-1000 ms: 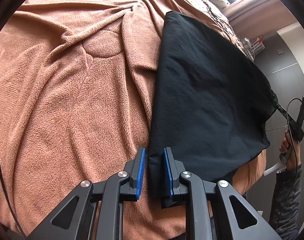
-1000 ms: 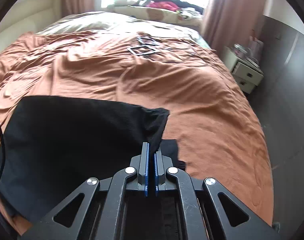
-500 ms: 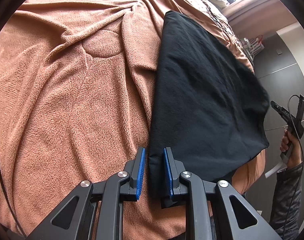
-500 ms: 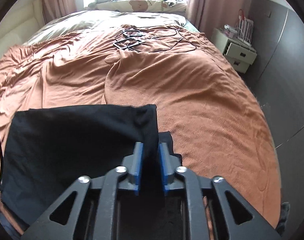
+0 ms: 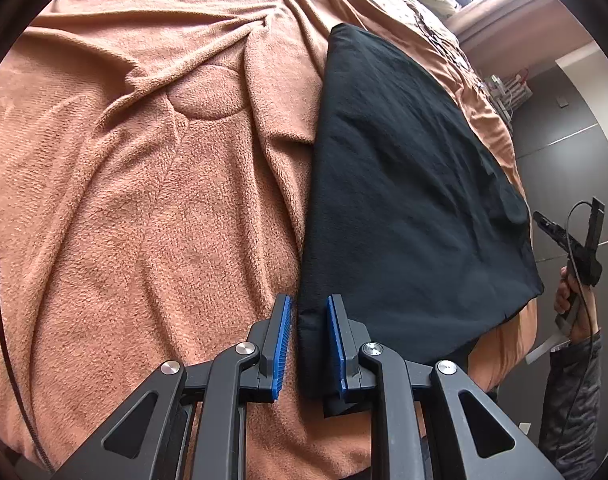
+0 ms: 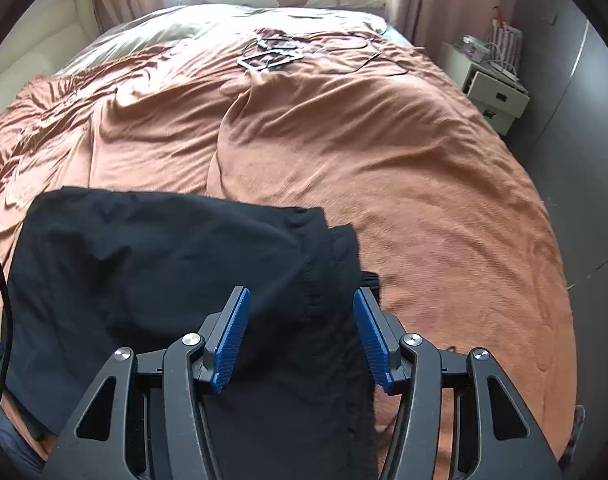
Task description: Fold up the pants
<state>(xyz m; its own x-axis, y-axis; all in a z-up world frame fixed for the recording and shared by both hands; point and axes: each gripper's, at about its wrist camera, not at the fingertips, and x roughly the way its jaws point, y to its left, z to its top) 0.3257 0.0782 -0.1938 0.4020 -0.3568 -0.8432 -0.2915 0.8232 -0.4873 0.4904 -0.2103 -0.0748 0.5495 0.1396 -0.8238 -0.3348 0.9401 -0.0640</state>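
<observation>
A: What is spread widest?
B: An orange blanket (image 6: 404, 184) is seen over the whole bed, with black pants (image 5: 408, 184) laid folded flat at its near edge.

A: What is found further off?
B: Cables (image 6: 304, 50) are left near the pillows, and a white nightstand (image 6: 494, 96) is placed beside the bed.

A: And the 2 grippers?
B: The left gripper (image 5: 307, 340) is kept narrowly parted over the pants' corner; whether it is pinched cannot be told. The right gripper (image 6: 300, 332) is being opened, with cloth between but untouched.
</observation>
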